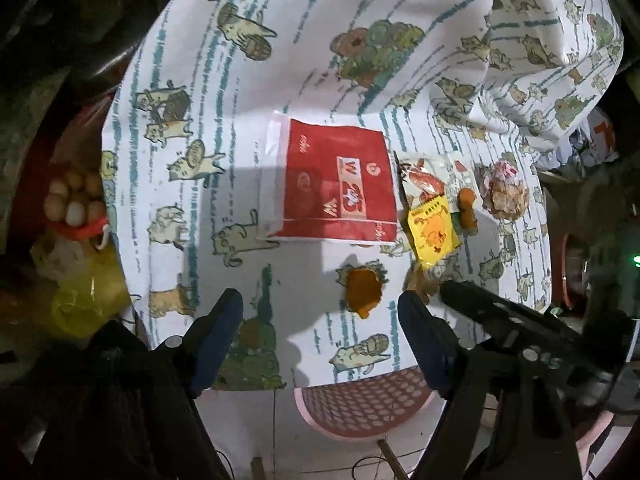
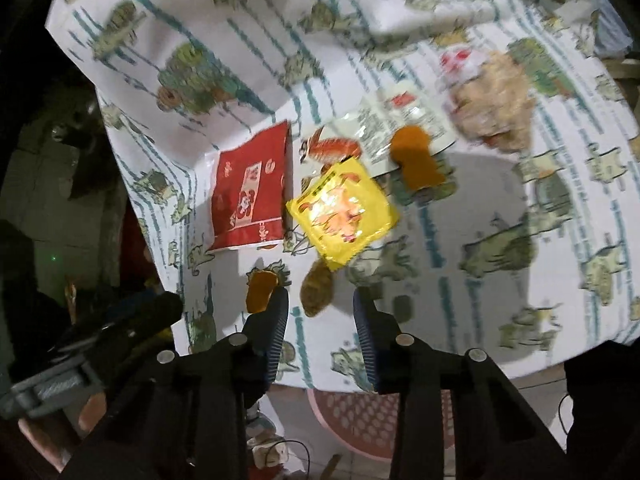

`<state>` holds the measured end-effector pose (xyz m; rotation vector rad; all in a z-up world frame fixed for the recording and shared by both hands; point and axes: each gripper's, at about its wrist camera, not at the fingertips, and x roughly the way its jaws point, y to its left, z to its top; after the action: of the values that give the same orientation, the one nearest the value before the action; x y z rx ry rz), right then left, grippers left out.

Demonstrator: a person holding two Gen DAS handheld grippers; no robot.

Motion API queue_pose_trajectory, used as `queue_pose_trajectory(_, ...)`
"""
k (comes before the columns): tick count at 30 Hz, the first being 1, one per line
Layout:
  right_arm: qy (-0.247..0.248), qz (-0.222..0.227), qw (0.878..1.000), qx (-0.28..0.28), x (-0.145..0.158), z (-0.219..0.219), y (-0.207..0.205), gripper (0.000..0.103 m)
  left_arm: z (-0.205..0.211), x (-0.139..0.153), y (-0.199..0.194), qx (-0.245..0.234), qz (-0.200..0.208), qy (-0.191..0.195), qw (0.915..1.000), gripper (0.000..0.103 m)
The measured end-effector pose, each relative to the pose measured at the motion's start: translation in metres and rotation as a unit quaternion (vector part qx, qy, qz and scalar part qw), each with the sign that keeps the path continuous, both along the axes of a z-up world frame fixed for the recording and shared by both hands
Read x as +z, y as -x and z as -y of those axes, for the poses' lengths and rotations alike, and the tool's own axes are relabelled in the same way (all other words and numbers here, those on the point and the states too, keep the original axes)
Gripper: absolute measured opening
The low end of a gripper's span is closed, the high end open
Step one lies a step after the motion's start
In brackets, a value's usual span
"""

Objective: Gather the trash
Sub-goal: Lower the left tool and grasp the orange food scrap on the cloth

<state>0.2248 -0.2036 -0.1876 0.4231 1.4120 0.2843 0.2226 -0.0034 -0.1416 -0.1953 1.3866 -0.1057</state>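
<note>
Trash lies on a cat-print cloth [image 1: 224,92]. A red paper bag [image 1: 336,184] [image 2: 250,192] lies flat. Beside it are a yellow sachet [image 1: 434,234] [image 2: 342,214], a clear printed wrapper [image 1: 432,178] [image 2: 384,128], orange peel pieces [image 1: 362,290] [image 1: 466,206] [image 2: 260,290] [image 2: 416,160], a brown scrap [image 2: 316,290] and a crumpled wrapper [image 1: 504,192] [image 2: 492,104]. My left gripper [image 1: 320,320] is open, just short of the near orange peel. My right gripper [image 2: 320,312] is open, just short of the brown scrap; it also shows in the left wrist view [image 1: 500,312].
A pink perforated basket [image 1: 360,404] [image 2: 360,420] sits on the floor below the cloth's near edge. To the left are eggs in a red bag [image 1: 76,200] and a yellow object [image 1: 84,300]. Folded cloth rises at the back right.
</note>
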Motion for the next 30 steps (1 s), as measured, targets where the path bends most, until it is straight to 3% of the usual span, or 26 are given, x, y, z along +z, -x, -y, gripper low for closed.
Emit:
queue_pose_trajectory(3, 0.014, -0.010, 1.000, 0.005, -0.009, -0.014, -0.003, 0.030, -0.005, -0.002, -0.001, -0.002, 0.001, -0.006, 1.0000, 0.075)
queue_pose_trajectory(5, 0.028, -0.007, 1.000, 0.000, -0.010, -0.019, -0.004, 0.014, -0.006, -0.005, -0.001, -0.005, -0.003, -0.005, 1.0000, 0.074)
queue_pose_trajectory(10, 0.037, 0.013, 0.999, -0.007, -0.001, -0.018, -0.005, 0.013, -0.004, -0.012, -0.002, -0.016, -0.009, 0.002, 0.9998, 0.071)
queue_pose_trajectory(16, 0.053, 0.033, 0.998, -0.017, 0.017, -0.001, -0.004, 0.013, 0.009, -0.030, -0.005, -0.034, -0.043, 0.061, 0.9966, 0.051)
queue_pose_trajectory(22, 0.052, 0.026, 0.998, -0.031, 0.017, 0.016, -0.003, 0.013, 0.037, -0.040, -0.002, -0.076, -0.042, 0.018, 0.9960, 0.048)
queue_pose_trajectory(25, 0.051, 0.022, 0.998, -0.019, 0.014, 0.015, -0.001, 0.013, 0.038, -0.051, -0.002, -0.067, -0.074, 0.009, 0.9950, 0.046)
queue_pose_trajectory(30, 0.061, 0.029, 0.998, -0.011, 0.017, 0.017, 0.003, 0.013, 0.042, -0.056, -0.006, -0.070, -0.063, -0.005, 0.9956, 0.042)
